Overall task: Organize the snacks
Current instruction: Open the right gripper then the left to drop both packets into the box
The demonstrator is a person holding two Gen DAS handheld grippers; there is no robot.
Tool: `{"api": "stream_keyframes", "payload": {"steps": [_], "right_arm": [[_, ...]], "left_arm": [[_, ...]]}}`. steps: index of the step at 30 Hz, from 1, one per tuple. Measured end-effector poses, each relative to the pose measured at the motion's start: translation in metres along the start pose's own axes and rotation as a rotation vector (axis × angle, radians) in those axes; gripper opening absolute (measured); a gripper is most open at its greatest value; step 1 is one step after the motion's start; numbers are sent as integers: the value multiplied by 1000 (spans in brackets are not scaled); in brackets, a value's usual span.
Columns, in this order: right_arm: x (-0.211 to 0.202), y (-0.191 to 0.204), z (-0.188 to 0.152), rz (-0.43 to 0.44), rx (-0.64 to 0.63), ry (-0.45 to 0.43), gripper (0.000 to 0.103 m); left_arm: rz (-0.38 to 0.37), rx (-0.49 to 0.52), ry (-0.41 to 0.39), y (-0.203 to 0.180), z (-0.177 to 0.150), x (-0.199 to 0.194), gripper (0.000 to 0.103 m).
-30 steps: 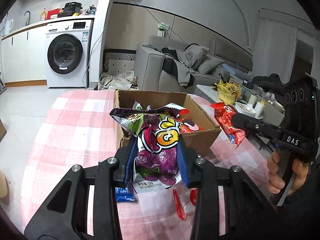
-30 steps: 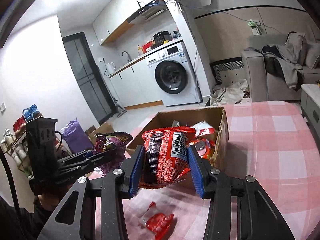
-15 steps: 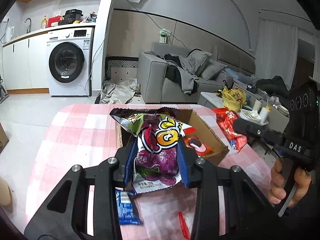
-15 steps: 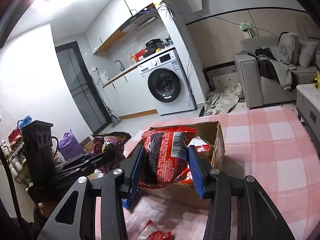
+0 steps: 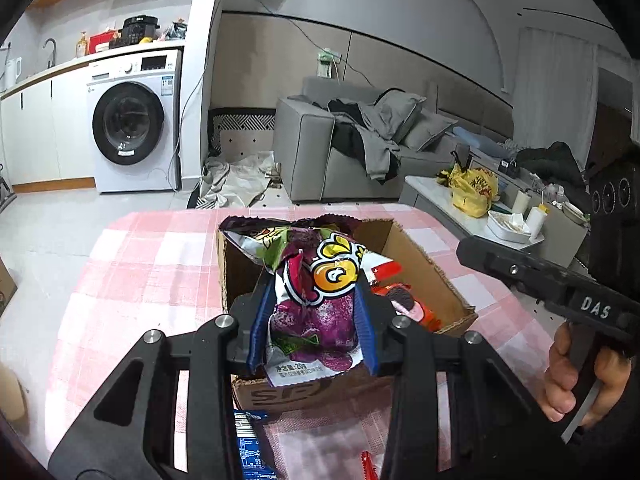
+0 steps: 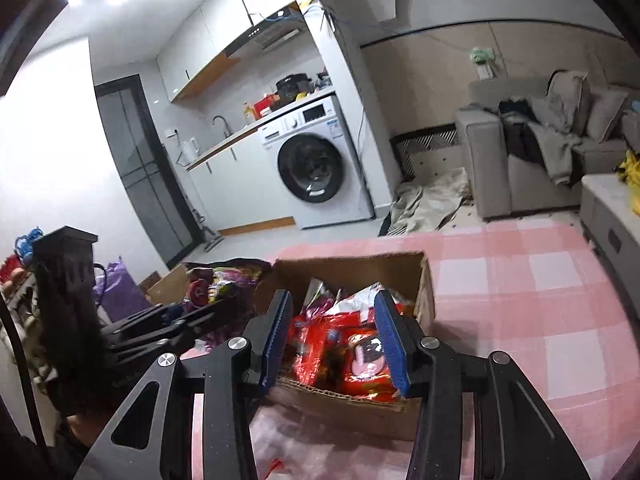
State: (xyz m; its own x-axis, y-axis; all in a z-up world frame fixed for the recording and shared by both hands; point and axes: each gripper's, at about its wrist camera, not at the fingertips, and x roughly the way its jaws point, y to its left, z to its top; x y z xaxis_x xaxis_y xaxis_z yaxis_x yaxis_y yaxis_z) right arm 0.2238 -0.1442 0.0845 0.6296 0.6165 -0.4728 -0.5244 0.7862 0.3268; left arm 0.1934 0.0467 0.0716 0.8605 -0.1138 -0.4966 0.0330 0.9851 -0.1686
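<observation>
Left wrist view showed the left gripper (image 5: 312, 316) pinching a purple snack bag (image 5: 316, 300) above the cardboard box (image 5: 432, 280), hiding much of its inside; a blue packet (image 5: 250, 446) lay before it. Rightward, the right gripper (image 6: 334, 340) hung spread over red snacks (image 6: 340, 352) inside.

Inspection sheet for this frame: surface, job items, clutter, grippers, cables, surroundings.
Surface: table under pink checked cloth.
Job's things: open cardboard box holding red snack packs; purple snack bag held above its near edge.
Clutter: blue packet and a red wrapper on the cloth before the box.
Grippers: left gripper shut on the purple bag; right gripper open over the box, nothing between its jaws.
Cables: wire on the wall beside the washing machine.
Surroundings: grey sofa with clothes, kitchen counter.
</observation>
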Motion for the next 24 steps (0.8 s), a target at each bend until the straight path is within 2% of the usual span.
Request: {"api": "stream_keyframes", "payload": {"steps": [3,8,9,11,12,13,15,17,18,24], "right_arm": [[3,-1,-1,-24,-18,10,45],[6,-5,-2,-24,-24,27,57],[7,-6,-2,-26,-24,30,62],[6,-8,-3,-22,-21,25,72],[6,-9,-4,-23,-21,26,74],[5,-9,-4,-27,-22,28,80],[3,-10,-6,-37,-28,31,88],[-1,-11,-9,-39,-25,35,98],[-2,-11,-11,-39,-23,38,100],[-9,-10,-24,-82,-43,82,103]], "left_arm": [[3,7,19,-1,4,14,34],[5,17,51,-5,6,36,35],[9,28,52,-8,6,38,39],[17,43,51,-11,6,39,55],[19,46,48,-12,7,38,72],[23,47,42,-13,7,37,84],[29,56,12,-16,5,28,87],[28,61,12,-14,2,18,95],[31,58,8,-13,1,11,102],[75,53,16,-3,-18,-23,103]]}}
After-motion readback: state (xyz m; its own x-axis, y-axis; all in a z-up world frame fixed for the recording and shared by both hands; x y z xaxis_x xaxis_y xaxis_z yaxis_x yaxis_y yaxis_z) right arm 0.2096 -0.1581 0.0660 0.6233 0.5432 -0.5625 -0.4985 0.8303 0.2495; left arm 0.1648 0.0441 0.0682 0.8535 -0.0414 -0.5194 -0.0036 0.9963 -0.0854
